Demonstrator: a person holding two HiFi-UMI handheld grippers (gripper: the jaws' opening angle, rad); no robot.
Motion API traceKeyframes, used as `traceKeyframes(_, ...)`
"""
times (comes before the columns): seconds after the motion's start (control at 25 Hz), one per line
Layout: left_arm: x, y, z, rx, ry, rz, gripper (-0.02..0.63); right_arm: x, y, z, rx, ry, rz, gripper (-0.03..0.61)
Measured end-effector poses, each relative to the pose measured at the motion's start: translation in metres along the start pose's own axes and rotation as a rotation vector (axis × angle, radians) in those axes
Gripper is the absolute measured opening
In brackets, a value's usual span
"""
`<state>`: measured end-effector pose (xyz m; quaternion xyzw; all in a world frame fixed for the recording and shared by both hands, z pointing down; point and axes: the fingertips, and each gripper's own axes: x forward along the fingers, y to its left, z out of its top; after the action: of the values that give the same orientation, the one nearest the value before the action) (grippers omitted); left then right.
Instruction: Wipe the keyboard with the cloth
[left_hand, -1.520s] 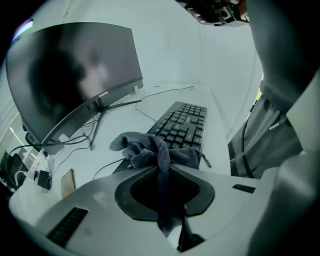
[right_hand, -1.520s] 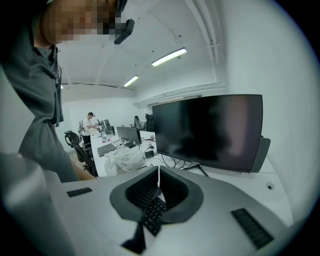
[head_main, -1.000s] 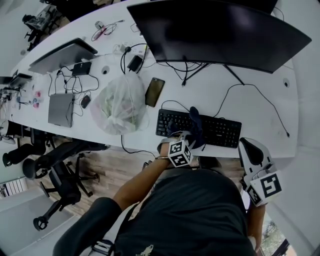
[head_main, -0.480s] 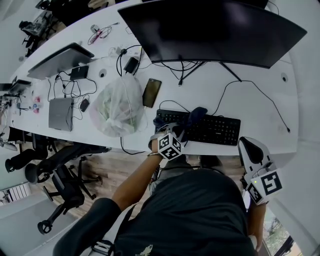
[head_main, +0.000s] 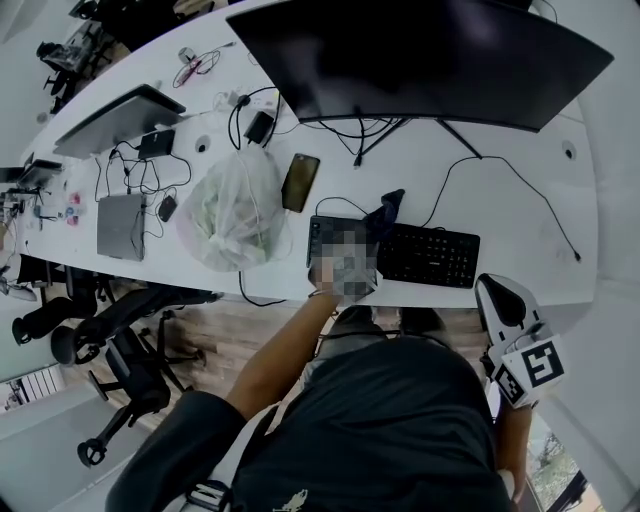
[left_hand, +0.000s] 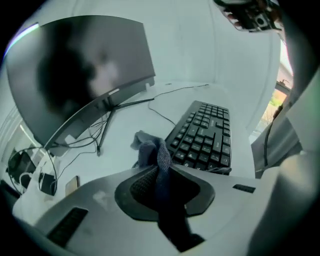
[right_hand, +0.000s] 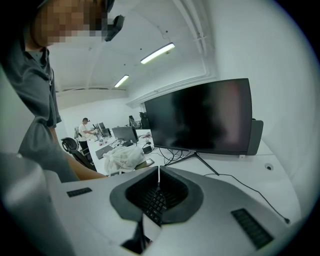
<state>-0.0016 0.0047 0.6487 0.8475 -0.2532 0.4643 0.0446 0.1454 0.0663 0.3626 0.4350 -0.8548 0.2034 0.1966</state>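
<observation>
While angled down over the keyboard's (left_hand: 205, 135) left end, the left gripper (left_hand: 161, 167) had its jaws pinching the cloth (left_hand: 147, 150); the right gripper's (right_hand: 158, 172) jaws were pressed together.

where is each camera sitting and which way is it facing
Head view: on the person's head, looking steeply down at the desk; shows their torso, left arm, right tool.
Left gripper view: on the left tool, facing across the keyboard toward the monitor; its jaws pinch the cloth.
Right gripper view: on the right tool, facing the monitor; shows its shut jaws and the person's shirt.
Shared: all three see the monitor and keyboard.
</observation>
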Motion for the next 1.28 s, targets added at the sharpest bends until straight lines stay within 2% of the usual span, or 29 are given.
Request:
traceKeyframes(0.16, 0.013, -0.057, 0.034, 0.114, -0.044, -0.093, 0.049, 0.001, -0.003, 0.002, -0.001, -0.009, 0.018, 0.01)
traceKeyframes(0.28, 0.012, -0.066, 0.049, 0.154, -0.066, -0.121, 0.049, -0.001, -0.006, 0.001, 0.001, -0.008, 0.02, 0.01)
traceKeyframes(0.36, 0.005, -0.037, 0.048, 0.112, -0.072, -0.059, 0.049, -0.004, -0.009, -0.003, 0.006, -0.004, 0.017, 0.01)
traceKeyframes(0.44, 0.0, -0.001, 0.041, 0.036, -0.062, 0.014, 0.049, -0.007, -0.015, -0.007, 0.016, 0.002, 0.009, 0.011)
traceKeyframes(0.48, 0.001, 0.006, 0.038, 0.009, -0.054, 0.015, 0.049, -0.008, -0.017, -0.009, 0.022, 0.006, 0.005, 0.01)
traceKeyframes(0.52, 0.004, 0.0, 0.037, 0.01, -0.047, -0.013, 0.049, -0.009, -0.019, -0.011, 0.029, 0.008, 0.003, 0.009)
traceKeyframes(0.56, 0.01, -0.017, 0.039, 0.045, -0.042, -0.055, 0.049, -0.009, -0.02, -0.012, 0.034, 0.009, 0.005, 0.011)
traceKeyframes(0.68, 0.023, -0.077, 0.054, 0.208, -0.052, -0.133, 0.049, -0.007, -0.02, -0.01, 0.033, 0.006, 0.022, 0.011)
traceKeyframes(0.8, 0.018, -0.102, 0.073, 0.196, -0.089, -0.206, 0.049, -0.006, -0.022, -0.008, 0.029, 0.004, 0.025, 0.01)
traceKeyframes(0.84, 0.015, -0.1, 0.075, 0.203, -0.098, -0.195, 0.049, -0.006, -0.024, -0.009, 0.03, 0.007, 0.023, 0.01)
traceKeyframes(0.92, 0.007, -0.077, 0.071, 0.197, -0.105, -0.114, 0.049, -0.006, -0.027, -0.01, 0.033, 0.012, 0.022, 0.01)
traceKeyframes(1.0, 0.001, -0.041, 0.058, 0.123, -0.093, -0.03, 0.049, -0.005, -0.029, -0.012, 0.038, 0.017, 0.023, 0.01)
traceKeyframes(1.08, 0.003, -0.02, 0.044, 0.073, -0.068, 0.005, 0.049, -0.003, -0.031, -0.014, 0.047, 0.025, 0.027, 0.011)
traceKeyframes(1.16, 0.011, -0.03, 0.043, 0.083, -0.062, -0.02, 0.049, 0.001, -0.03, -0.014, 0.05, 0.025, 0.036, 0.011)
traceKeyframes(1.28, 0.021, -0.083, 0.066, 0.19, -0.09, -0.136, 0.049, 0.008, -0.026, -0.008, 0.042, 0.019, 0.054, 0.011)
